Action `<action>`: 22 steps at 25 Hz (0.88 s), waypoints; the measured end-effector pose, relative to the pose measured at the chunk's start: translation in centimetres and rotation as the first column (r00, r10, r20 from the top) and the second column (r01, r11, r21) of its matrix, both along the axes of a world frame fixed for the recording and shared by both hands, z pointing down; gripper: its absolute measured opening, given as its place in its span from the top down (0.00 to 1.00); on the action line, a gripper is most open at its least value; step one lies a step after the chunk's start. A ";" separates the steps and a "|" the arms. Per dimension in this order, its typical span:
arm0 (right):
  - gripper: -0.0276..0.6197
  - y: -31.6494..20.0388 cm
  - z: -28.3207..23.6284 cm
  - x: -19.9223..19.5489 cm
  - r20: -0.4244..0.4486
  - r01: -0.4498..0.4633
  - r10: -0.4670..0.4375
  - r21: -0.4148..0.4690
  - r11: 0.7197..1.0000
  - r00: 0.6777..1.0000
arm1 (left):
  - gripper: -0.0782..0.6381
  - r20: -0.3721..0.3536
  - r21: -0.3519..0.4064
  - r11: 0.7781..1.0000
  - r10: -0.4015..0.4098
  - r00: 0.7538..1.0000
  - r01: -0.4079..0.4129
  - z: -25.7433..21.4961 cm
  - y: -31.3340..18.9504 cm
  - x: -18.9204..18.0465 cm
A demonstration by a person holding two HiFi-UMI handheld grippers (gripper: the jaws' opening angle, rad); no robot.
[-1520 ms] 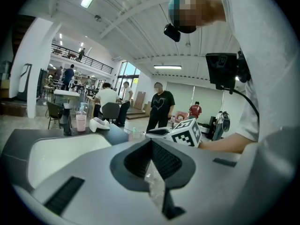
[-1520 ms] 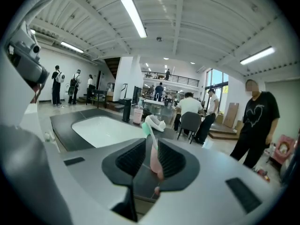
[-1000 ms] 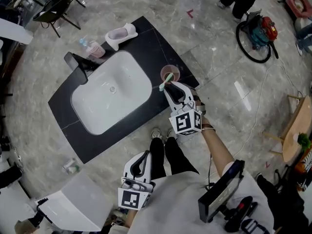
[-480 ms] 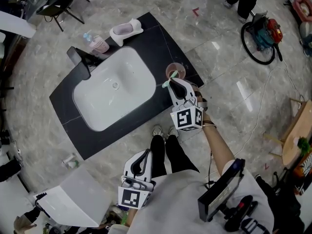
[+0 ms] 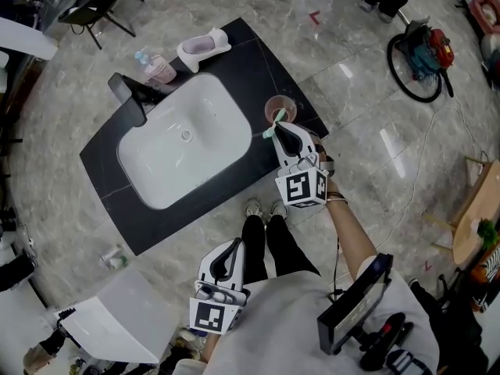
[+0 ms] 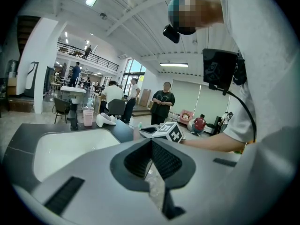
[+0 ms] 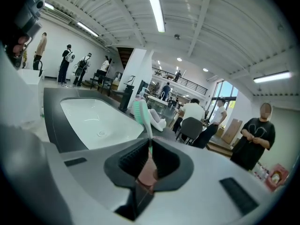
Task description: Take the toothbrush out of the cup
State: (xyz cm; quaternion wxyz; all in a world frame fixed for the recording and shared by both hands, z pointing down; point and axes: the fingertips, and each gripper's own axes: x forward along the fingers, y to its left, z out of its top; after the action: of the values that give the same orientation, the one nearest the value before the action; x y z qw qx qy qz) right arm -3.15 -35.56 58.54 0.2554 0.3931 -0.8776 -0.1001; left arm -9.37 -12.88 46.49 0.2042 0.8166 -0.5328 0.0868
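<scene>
A toothbrush (image 5: 270, 130) with a green and white head leans out of a pink cup (image 5: 283, 104) at the right end of the black counter (image 5: 258, 61). My right gripper (image 5: 286, 133) is shut on its handle just above the cup. In the right gripper view the toothbrush head (image 7: 142, 115) rises above the right gripper (image 7: 150, 146), and the pink cup (image 7: 146, 173) shows below the jaws. My left gripper (image 5: 233, 248) hangs low by the person's legs, away from the counter. In its own view the left gripper (image 6: 151, 142) is shut with nothing in it.
A white sink (image 5: 183, 139) fills the counter's middle, with a black faucet (image 5: 129, 98) at its far left. A pink bottle (image 5: 158, 70) and a white holder (image 5: 201, 49) stand behind it. A white box (image 5: 117, 326) sits on the floor at lower left.
The head view has shifted a little. My right gripper stays shut on the toothbrush beside the cup, with barely any movement. The left gripper has not moved.
</scene>
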 end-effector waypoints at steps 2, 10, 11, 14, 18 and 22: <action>0.91 0.1 0.0 0.0 0.011 0.000 0.000 -0.011 1.000 1.000 | 0.89 -0.011 -0.035 0.999 -0.021 1.000 0.021 0.4 0.2 -0.2; 0.91 0.3 -1.3 0.3 0.065 -0.009 0.010 -0.024 1.000 0.998 | 0.89 -0.012 -0.032 0.999 -0.014 1.000 0.014 0.4 0.2 0.0; 0.91 0.3 -1.3 0.3 0.072 -0.011 0.013 -0.029 1.000 0.997 | 0.89 -0.012 -0.031 0.999 -0.013 1.000 0.012 0.4 0.2 0.0; 0.91 0.5 -1.7 0.5 0.093 -0.020 0.024 -0.041 0.999 0.995 | 0.89 -0.015 -0.026 1.000 -0.008 1.000 0.007 0.2 0.1 0.1; 0.91 0.7 -2.8 0.8 0.105 -0.025 0.028 -0.026 0.999 0.994 | 0.89 -0.014 -0.019 1.000 0.000 1.000 -0.001 0.0 0.1 0.3; 0.91 1.0 -4.7 1.2 0.151 -0.043 0.046 -0.025 0.999 0.987 | 0.89 -0.015 -0.011 1.000 0.006 1.000 -0.007 -0.3 0.1 0.4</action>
State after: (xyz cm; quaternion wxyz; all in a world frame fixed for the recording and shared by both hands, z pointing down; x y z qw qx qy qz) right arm -2.00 -34.57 53.81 0.1943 0.4163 -0.8865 -0.0547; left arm -8.93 -12.77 46.19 0.2123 0.8178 -0.5282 0.0845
